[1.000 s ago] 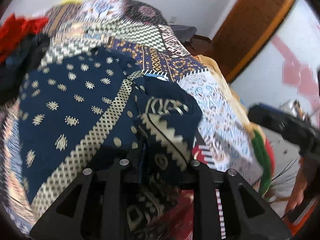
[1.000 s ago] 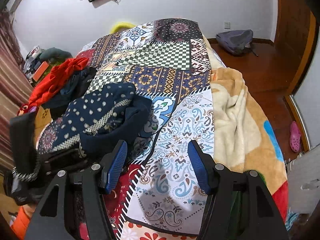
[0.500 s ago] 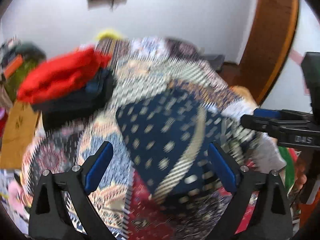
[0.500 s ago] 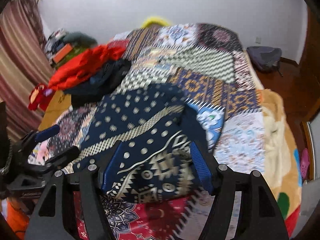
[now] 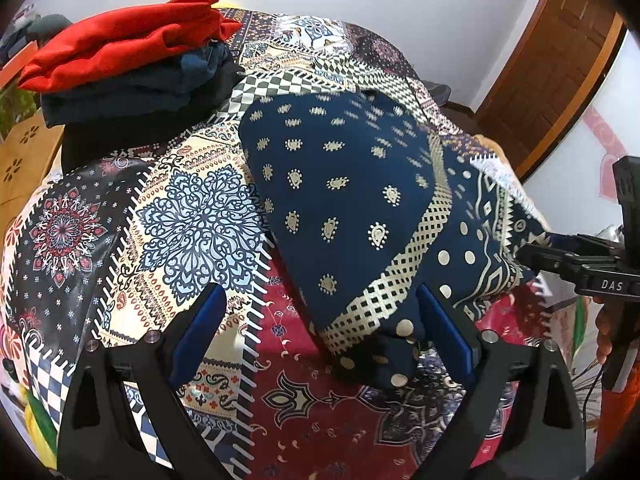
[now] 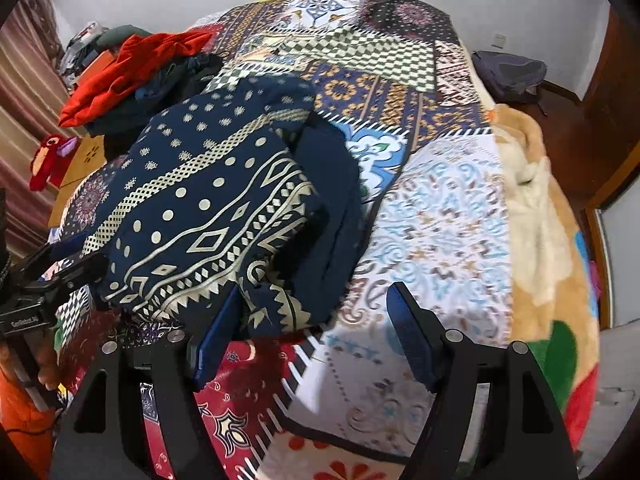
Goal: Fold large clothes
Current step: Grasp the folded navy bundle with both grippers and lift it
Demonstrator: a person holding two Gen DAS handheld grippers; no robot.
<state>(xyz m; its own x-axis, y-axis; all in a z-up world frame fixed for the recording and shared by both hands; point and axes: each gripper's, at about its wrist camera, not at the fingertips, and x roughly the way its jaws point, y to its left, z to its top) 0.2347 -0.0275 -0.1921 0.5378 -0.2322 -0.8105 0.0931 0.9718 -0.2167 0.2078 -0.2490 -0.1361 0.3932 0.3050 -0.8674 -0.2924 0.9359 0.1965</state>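
A large navy garment with cream dots and zigzag bands [image 5: 352,208] lies folded in a bundle on the patchwork bedspread [image 5: 192,216]; it also shows in the right wrist view [image 6: 216,216]. My left gripper [image 5: 320,328] is open and empty, its right finger beside the garment's near corner. My right gripper [image 6: 316,332] is open and empty at the garment's near right edge. The right gripper also shows at the right edge of the left wrist view [image 5: 580,264], close to the garment's side.
A stack of folded clothes, red on dark blue and black [image 5: 128,64], sits at the bed's far left. A beige fleece blanket [image 6: 536,200] hangs over the right side. A grey bag [image 6: 512,76] lies on the floor. A wooden door [image 5: 552,80] stands at right.
My left gripper has let go of the navy garment, opened and drawn back to the left. My right gripper has moved in to the garment's near right edge, still open.
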